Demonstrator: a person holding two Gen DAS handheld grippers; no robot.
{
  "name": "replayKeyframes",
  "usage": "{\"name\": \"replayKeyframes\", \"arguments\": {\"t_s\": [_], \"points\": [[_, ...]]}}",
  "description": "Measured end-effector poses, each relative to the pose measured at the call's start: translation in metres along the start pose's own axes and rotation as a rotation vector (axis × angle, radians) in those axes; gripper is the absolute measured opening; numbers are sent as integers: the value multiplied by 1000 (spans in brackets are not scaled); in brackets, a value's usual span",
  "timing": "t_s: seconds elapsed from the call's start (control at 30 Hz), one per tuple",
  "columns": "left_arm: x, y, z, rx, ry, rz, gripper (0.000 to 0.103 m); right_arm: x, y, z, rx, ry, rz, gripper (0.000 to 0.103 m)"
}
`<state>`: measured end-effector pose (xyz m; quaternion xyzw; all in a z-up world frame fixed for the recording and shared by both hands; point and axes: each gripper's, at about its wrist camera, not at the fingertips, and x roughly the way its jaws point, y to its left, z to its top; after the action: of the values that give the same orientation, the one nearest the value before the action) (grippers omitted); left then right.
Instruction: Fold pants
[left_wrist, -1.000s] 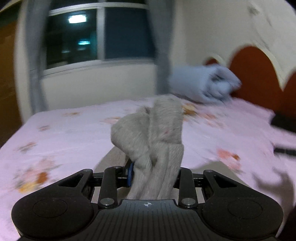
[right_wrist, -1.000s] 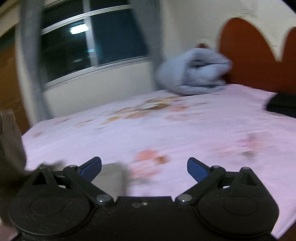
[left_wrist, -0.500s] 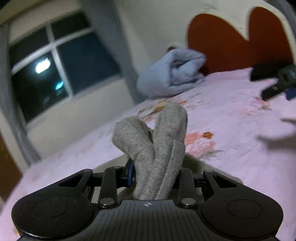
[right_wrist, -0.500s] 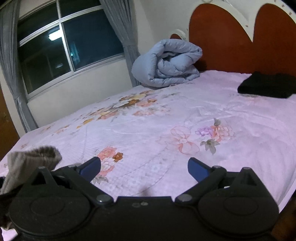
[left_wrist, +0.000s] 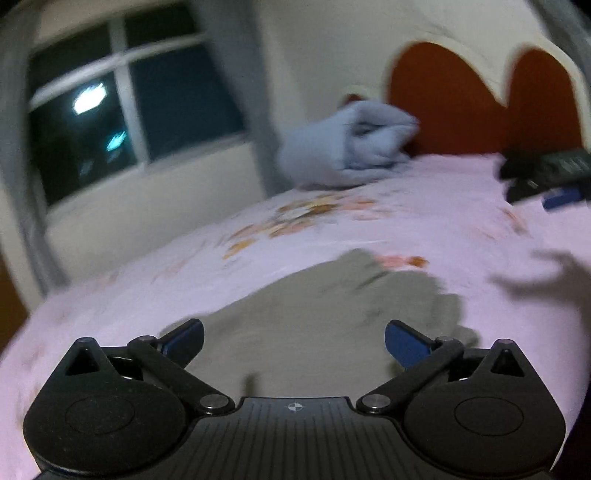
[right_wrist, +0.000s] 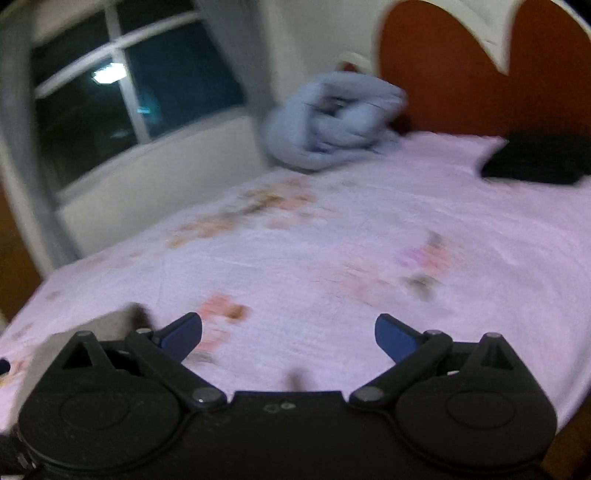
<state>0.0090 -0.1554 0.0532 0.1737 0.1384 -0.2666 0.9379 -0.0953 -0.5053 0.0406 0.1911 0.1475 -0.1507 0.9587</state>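
Bed (left_wrist: 424, 221), pink floral sheet. Grey pants (left_wrist: 314, 317) lie flat ahead of left gripper (left_wrist: 293, 341), its jaws just opened wide, nothing between. Right gripper (right_wrist: 288, 338) released, empty; its view catches pants only at 9 o'clock. Black clothing (right_wrist: 535, 162) at 2 o'clock.

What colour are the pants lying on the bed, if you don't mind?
Grey-beige pants, plain with no pattern; the left wrist view shows them best.

You will find no readable text, label, brand, number or sign in either wrist view, since both are blurred by motion.
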Motion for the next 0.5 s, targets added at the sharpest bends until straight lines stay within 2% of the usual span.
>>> {"name": "replayKeyframes", "arguments": {"t_s": [0.07,0.17,0.2,0.23,0.27,0.3,0.37,0.4,0.47,0.5], "points": [[-12,48,-6,-182,13,31,103,10,27,5,-26,18,144,92],[-26,114,-29,-460,74,128,103,28,71,6,-73,61,348,79],[-31,132,-39,-541,95,156,103,36,87,3,-95,86,402,69],[-34,147,-48,-605,115,178,103,43,100,1,-116,110,431,48],[-40,159,-57,-662,137,199,103,52,112,-3,-141,145,451,36],[-46,169,-67,-708,161,211,103,58,121,-6,-165,171,456,26],[-33,172,-73,-767,205,222,103,72,135,-16,-221,210,461,27],[-39,176,-81,-786,214,222,103,81,140,-22,-272,246,424,25],[-37,181,-90,-815,218,221,103,103,139,-36,-339,360,285,22],[-33,183,-91,-827,221,224,103,112,128,-43,-330,411,244,11]]}}
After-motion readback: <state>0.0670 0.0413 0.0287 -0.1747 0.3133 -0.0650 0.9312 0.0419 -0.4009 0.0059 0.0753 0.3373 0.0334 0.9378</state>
